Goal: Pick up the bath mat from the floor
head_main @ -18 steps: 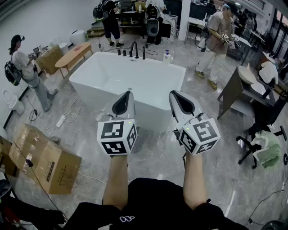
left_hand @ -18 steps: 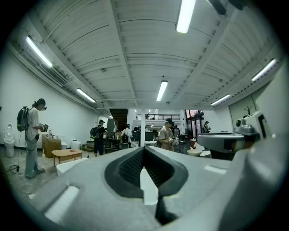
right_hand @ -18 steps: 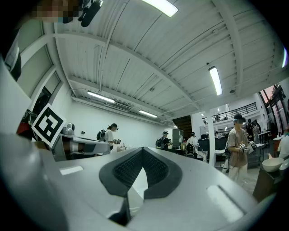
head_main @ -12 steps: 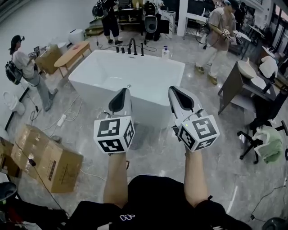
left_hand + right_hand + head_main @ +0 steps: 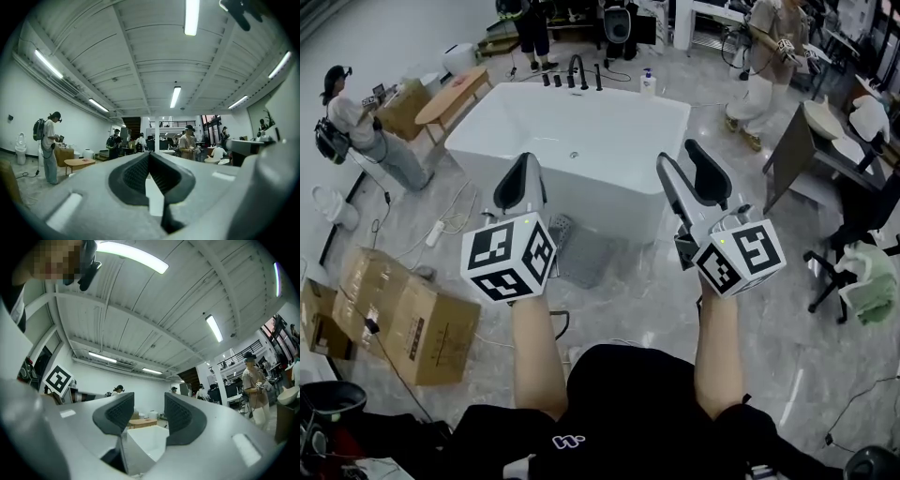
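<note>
"Down on the floor point(image 5: 630, 314), is that grey sheet the bath mat point(image 5: 587, 257)?"

"Yes. It lies flat, right against the front wall of the white bathtub point(image 5: 609, 202), and from my head view it sits low between my two arms."

"Have you got hold of it?"

"No. None of the job is done yet, I'd say. My left tongs point(image 5: 521, 184) are clenched on nothing, pads pressed together. My right tongs point(image 5: 688, 171) are released, pads apart with only air between them. Both are held up in front of me, well above the mat."

"So what's left?"

"All of it, as I judge: stoop, bring one pair down to an edge of the mat, pinch it, and lift it clear of the floor."

"Any writing to read?"

"Hardly any. Each cube point(image 5: 508, 260) on my tongs carries black-and-white square markers, no words. A small white logo point(image 5: 565, 441) sits on my black shirt point(image 5: 623, 394), too small to read. The cardboard box point(image 5: 412, 328) at my left has a dark label I can't make out."
</note>
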